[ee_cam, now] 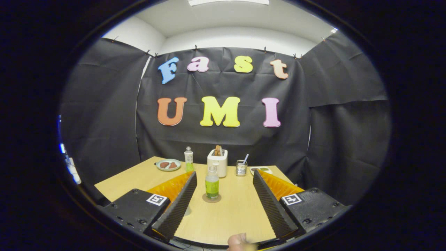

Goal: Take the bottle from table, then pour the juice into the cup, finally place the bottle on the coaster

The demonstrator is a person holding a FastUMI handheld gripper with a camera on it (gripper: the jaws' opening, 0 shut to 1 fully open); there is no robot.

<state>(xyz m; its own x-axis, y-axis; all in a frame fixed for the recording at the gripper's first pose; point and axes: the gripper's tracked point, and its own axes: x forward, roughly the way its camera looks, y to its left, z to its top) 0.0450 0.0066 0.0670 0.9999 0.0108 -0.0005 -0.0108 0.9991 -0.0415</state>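
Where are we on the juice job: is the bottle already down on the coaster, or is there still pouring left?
The green-juice plastic bottle stands upright on the round brown coaster, so placing looks done. The gripper is open, its fingers spread either side of the bottle, touching nothing. I cannot pick out a cup with juice in it, so I cannot confirm the pour. What is left: backing away.

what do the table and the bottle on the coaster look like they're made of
Table: light wood or wood-look laminate, matte, with faint grain. Bottle: probably clear plastic, since green juice shows through below a pale cap. It stands on the coaster, between the open gripper fingers.
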